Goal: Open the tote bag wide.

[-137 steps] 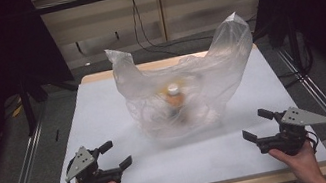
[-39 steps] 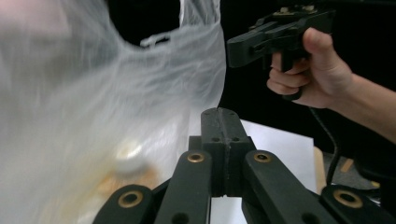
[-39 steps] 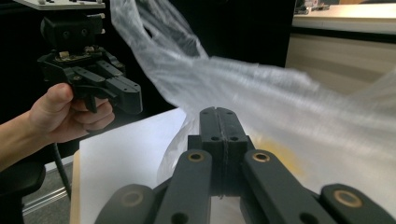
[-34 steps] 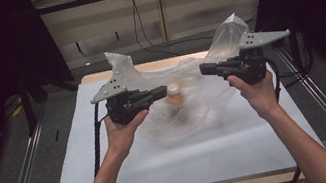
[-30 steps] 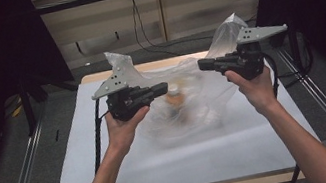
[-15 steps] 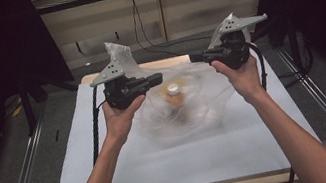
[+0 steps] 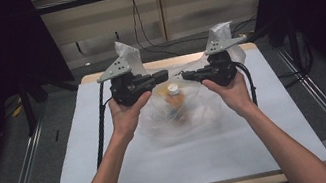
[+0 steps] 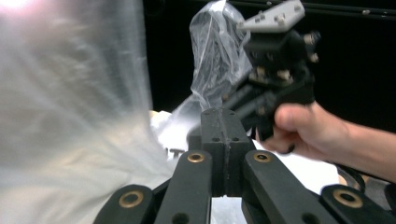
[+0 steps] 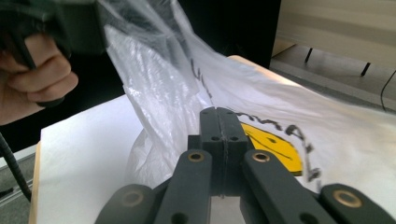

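Observation:
A clear plastic bag lies mid-table, its body blurred, with a bottle of orange liquid and a white cap inside. My left gripper and right gripper point at each other just above the bottle, tips nearly meeting. A bag handle rises behind the left gripper. In the left gripper view my left gripper has its jaws pressed together, with the bag at the left. My right gripper is also shut, with the printed bag just beyond. I see no film between either pair.
The white table has free surface in front of and beside the bag. Dark curtains and metal rails flank it. A cable trails from the left gripper along the forearm. The other hand sits close at the left in the right gripper view.
The right gripper has come inward and down toward the left one. The left gripper has barely shifted. The bag's body has sunk lower and is now blurred.

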`<state>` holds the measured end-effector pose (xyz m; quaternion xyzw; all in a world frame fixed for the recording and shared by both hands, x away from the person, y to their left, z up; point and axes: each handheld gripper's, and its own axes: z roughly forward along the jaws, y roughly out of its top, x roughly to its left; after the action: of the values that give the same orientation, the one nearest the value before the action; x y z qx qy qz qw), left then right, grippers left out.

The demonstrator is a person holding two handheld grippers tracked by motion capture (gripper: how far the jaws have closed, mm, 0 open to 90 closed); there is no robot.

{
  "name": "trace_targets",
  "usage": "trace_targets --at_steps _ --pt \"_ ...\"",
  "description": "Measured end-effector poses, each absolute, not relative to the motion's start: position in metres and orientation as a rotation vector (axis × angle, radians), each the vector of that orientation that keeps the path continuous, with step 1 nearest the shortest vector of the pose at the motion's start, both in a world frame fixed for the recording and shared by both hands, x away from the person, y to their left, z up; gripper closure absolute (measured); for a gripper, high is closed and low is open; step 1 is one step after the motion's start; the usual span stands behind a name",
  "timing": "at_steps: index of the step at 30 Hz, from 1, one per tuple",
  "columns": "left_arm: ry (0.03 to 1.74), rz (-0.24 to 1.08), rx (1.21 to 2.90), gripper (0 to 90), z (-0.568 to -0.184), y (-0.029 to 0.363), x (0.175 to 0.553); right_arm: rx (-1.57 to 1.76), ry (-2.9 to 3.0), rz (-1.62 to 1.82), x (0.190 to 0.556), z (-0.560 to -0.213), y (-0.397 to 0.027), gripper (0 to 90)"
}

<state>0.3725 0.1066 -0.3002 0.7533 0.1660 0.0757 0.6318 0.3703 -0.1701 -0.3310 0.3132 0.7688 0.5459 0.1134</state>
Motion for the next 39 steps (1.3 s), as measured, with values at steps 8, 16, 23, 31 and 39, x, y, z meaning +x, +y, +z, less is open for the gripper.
trace_targets --at_steps 8,16,23,31,39 --pt "0.461 0.154 1.774 90.0 -0.324 0.107 0.391 0.888 2.319 1.597 0.365 -0.350 -0.155 90.0" --pt "0.528 0.136 1.827 90.0 -0.354 0.103 0.402 0.903 2.341 1.598 0.363 -0.370 -0.151 90.0" --pt "0.554 0.106 1.843 90.0 -0.371 0.106 0.409 0.950 2.285 1.636 0.367 -0.373 -0.161 90.0" --pt "0.584 0.096 1.870 90.0 -0.385 0.108 0.413 1.045 2.205 1.655 0.382 -0.381 -0.170 90.0" --pt "0.608 0.082 1.887 90.0 -0.399 0.115 0.412 1.073 2.232 1.621 0.385 -0.398 -0.163 90.0"
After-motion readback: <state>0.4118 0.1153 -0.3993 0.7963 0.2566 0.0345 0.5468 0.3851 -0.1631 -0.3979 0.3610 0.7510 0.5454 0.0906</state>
